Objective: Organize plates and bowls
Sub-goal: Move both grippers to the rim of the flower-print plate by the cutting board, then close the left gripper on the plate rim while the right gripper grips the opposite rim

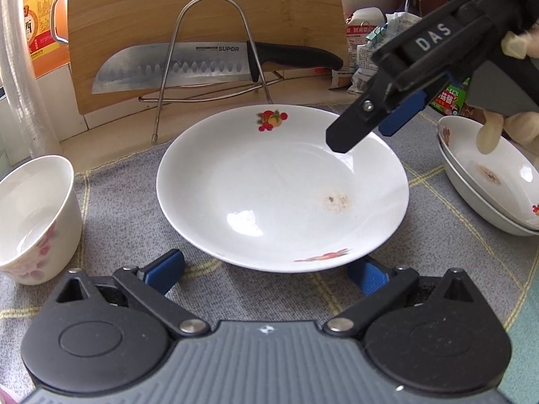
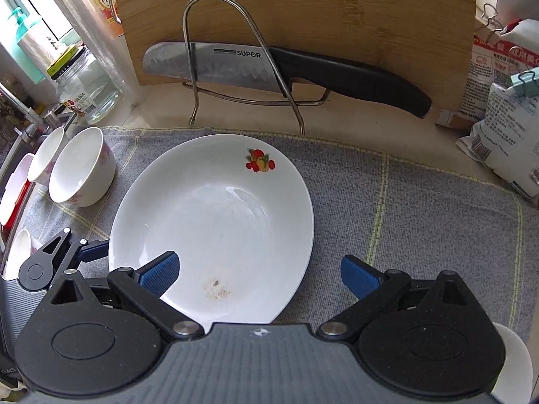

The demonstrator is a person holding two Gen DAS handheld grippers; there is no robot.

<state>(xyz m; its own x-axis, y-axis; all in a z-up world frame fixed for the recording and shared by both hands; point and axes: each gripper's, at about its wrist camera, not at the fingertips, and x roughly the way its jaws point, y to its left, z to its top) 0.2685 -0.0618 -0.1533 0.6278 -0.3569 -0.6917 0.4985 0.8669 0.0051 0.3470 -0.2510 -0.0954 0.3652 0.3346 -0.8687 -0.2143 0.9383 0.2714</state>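
Note:
A white plate [image 1: 283, 188] with fruit prints and a brown stain lies on the grey cloth [image 1: 128, 208]. My left gripper [image 1: 266, 274] is open and low at the plate's near rim, with a blue pad on either side of it. My right gripper [image 1: 367, 131] hangs over the plate's right rim. In the right wrist view the right gripper [image 2: 259, 276] is open: its left pad is above the plate [image 2: 209, 215] and its right pad is over the cloth. A white bowl [image 1: 37, 219] stands to the left. Two stacked plates [image 1: 488, 181] sit on the right.
Behind the plate a wire rack [image 2: 242, 67] holds a knife [image 2: 303, 70] against a wooden cutting board [image 2: 303, 6]. More bowls [image 2: 43, 158] stand by the sink at the left, along with a glass jar [image 2: 84, 84]. Food bags [image 2: 505, 101] crowd the right. A gloved hand [image 1: 488, 134] hovers over the stacked plates.

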